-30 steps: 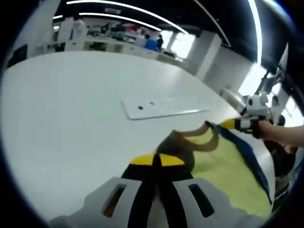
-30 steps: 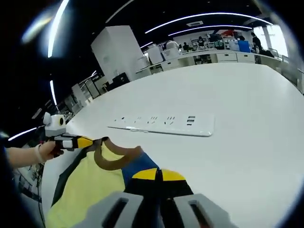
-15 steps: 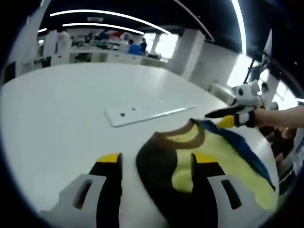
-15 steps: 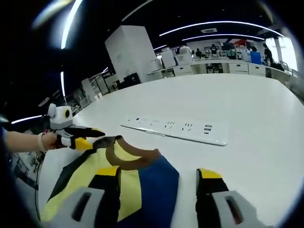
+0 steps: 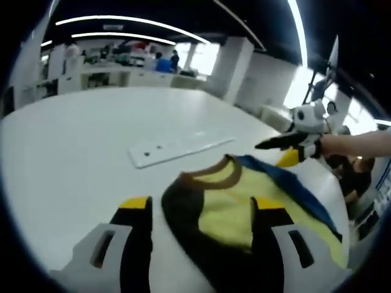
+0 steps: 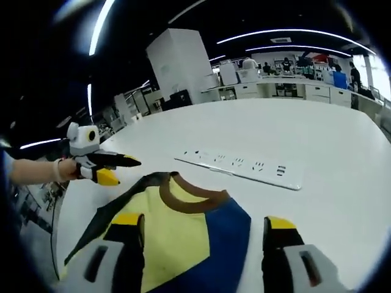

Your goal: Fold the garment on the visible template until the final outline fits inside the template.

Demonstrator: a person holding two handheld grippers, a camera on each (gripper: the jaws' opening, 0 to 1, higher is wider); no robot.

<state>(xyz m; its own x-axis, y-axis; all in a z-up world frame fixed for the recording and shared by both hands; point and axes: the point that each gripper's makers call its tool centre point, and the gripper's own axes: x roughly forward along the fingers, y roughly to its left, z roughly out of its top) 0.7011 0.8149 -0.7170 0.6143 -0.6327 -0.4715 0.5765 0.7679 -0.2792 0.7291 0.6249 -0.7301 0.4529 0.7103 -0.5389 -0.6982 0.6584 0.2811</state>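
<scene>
A yellow shirt (image 5: pixel 226 204) with a brown collar, one black sleeve and one blue sleeve lies flat on the white table (image 5: pixel 73 140). My left gripper (image 5: pixel 201 210) is open, its yellow-tipped fingers spread to either side of the collar end. My right gripper (image 6: pixel 203 226) is open too, with the shirt (image 6: pixel 177 226) showing between its fingers. In the left gripper view the right gripper (image 5: pixel 272 154) hangs past the blue shoulder, held by a hand. The left gripper (image 6: pixel 125 172) hovers off the black sleeve in the right gripper view.
A white power strip (image 5: pixel 177 146) lies on the table just beyond the collar, also seen as a long bar (image 6: pixel 244 168). The table edge (image 5: pixel 330 183) runs close to the shirt's blue side. Desks, cabinets and people stand far behind.
Both grippers were shut on the shirt's shoulders a second ago. They have opened and let go, and each has since drawn a little away from the fabric, which now rests on the table.
</scene>
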